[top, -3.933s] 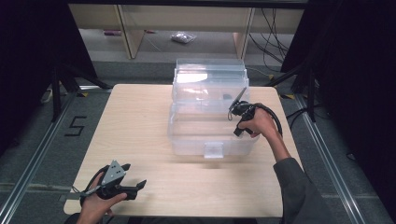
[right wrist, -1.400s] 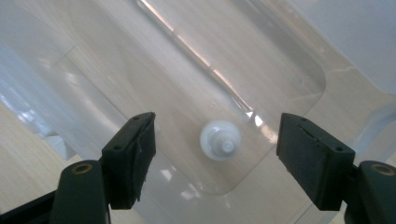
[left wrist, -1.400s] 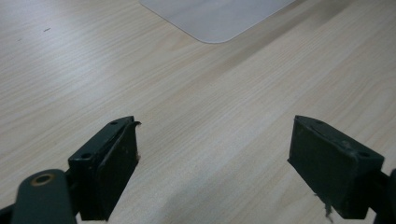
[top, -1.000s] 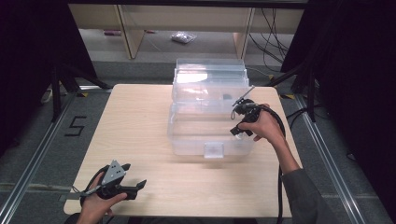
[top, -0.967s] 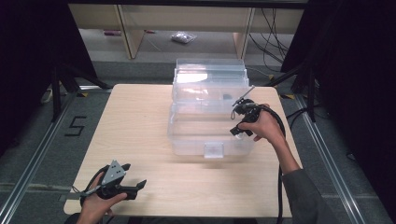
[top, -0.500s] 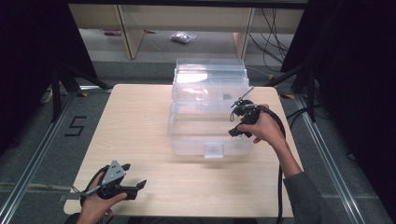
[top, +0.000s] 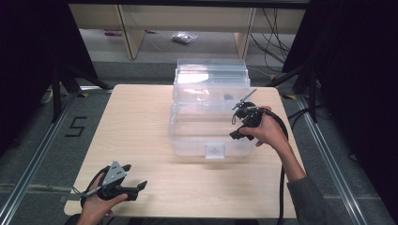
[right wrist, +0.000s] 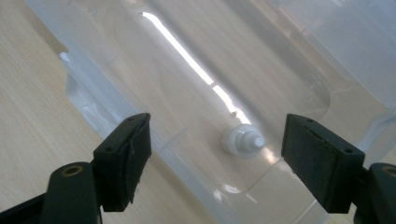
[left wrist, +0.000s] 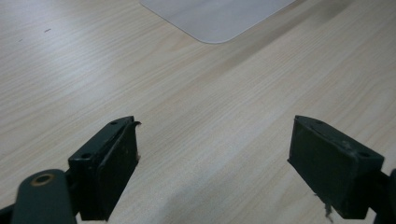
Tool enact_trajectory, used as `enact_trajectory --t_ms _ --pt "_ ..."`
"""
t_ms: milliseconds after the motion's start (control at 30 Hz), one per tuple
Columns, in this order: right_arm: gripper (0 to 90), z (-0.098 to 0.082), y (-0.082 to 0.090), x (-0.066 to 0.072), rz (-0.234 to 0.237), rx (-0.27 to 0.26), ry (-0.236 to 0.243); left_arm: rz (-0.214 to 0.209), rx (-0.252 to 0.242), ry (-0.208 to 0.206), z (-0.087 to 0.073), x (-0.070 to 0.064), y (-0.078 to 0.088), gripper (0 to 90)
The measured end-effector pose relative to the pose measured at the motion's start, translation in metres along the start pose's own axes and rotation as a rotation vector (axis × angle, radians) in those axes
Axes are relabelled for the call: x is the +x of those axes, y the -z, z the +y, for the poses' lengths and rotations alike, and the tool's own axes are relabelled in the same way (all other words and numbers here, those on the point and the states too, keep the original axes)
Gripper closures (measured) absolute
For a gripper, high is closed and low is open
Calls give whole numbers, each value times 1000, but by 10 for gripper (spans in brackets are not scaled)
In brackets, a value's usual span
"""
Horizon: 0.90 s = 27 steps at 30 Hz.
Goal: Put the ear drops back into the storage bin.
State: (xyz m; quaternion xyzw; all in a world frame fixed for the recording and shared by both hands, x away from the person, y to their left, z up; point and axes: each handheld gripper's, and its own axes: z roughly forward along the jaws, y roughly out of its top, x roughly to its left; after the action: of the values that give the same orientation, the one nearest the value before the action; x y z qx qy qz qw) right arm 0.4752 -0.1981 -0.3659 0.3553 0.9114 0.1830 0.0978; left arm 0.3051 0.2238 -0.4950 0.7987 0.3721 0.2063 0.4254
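Note:
A clear plastic storage box (top: 209, 126) stands at the middle right of the wooden table (top: 131, 122), its lid (top: 211, 77) tipped up behind it. My right gripper (top: 236, 121) hovers open over the box's right side. In the right gripper view the open jaws (right wrist: 217, 154) frame the box's clear wall (right wrist: 187, 56) and a small white round piece (right wrist: 242, 140) inside it. My left gripper (top: 135, 176) rests low at the table's front left, open and holding nothing. Bare wood lies between its jaws (left wrist: 215, 158), and a pale rounded corner of the box (left wrist: 219, 18) shows ahead.
Wide bare tabletop lies left of and in front of the box. Behind the table stands a low shelf unit (top: 187, 18) with a small bag (top: 184, 37) on the floor. Black stands (top: 61, 79) flank the table, and cables (top: 277, 42) trail at the back right.
My right hand has shifted slightly to the right above the box, its gripper still open. The left gripper has not moved.

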Motion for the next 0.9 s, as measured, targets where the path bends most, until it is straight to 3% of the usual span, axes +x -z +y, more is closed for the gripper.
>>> enact_trajectory --t_ms 167,333,367,400,467,733,867,900 --pt "249 -2 1 3 8 -14 19 1 1 0 0 0 0 152" --pt "245 -3 4 5 11 -21 7 -1 2 0 0 0 0 152" --pt "244 -4 6 9 13 6 -35 1 0 0 0 0 0 152" --pt "243 -4 5 7 16 -11 -1 1 0 1 0 0 0 152" --pt "244 -5 4 7 19 -30 14 1 1 0 0 0 0 152" --pt "240 -11 2 12 34 -50 15 -2 2 2 0 0 0 152" --pt "240 -13 6 16 35 -54 -11 -1 2 3 0 0 0 152" --pt "239 -14 6 16 41 -67 11 -3 2 2 0 0 0 152"
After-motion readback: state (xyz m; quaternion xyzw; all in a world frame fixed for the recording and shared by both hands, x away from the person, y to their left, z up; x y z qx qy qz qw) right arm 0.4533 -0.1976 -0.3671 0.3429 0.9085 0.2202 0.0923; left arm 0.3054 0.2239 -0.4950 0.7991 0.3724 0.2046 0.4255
